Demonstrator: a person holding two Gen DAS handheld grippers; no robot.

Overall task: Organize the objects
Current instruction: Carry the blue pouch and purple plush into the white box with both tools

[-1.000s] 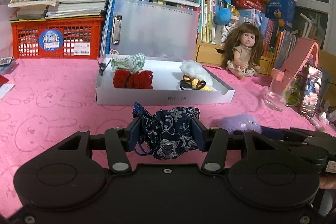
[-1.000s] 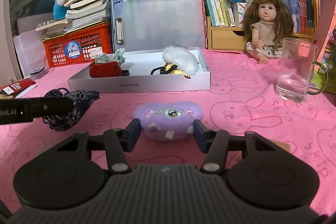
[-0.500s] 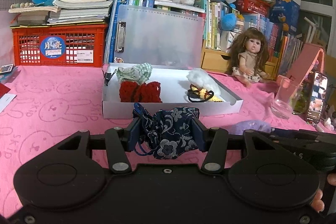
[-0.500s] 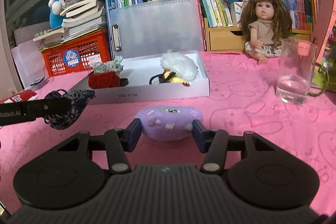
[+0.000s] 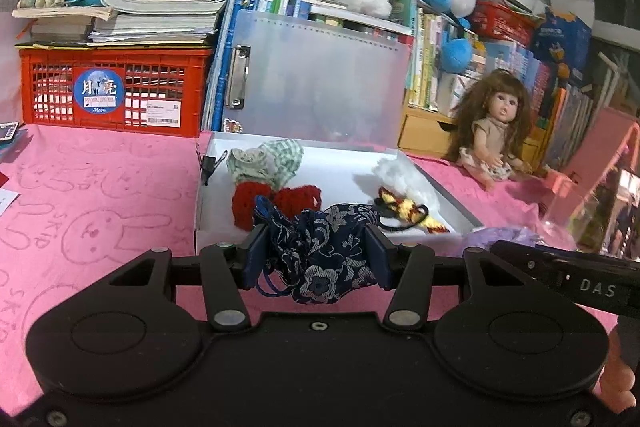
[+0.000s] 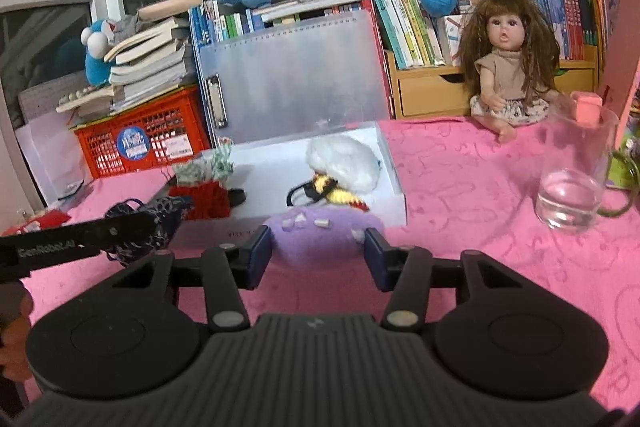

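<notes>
Pink tablecloth (image 5: 100, 187); crowded bookshelves (image 6: 500, 7) behind

Box middle: the white box (image 5: 448, 199) has bare floor between the red knit piece (image 5: 280, 203) and the white fluff (image 6: 344, 163).
Box back, 12 o'clock: the upright translucent lid (image 5: 324, 83) blocks passage.
Bench, 9 o'clock: open pink cloth (image 5: 100, 195).
Bench, 3 o'clock: a glass mug (image 6: 572, 179) and a doll (image 6: 508, 67) stand in the way.
Box front wall: low, passable from above.
</notes>
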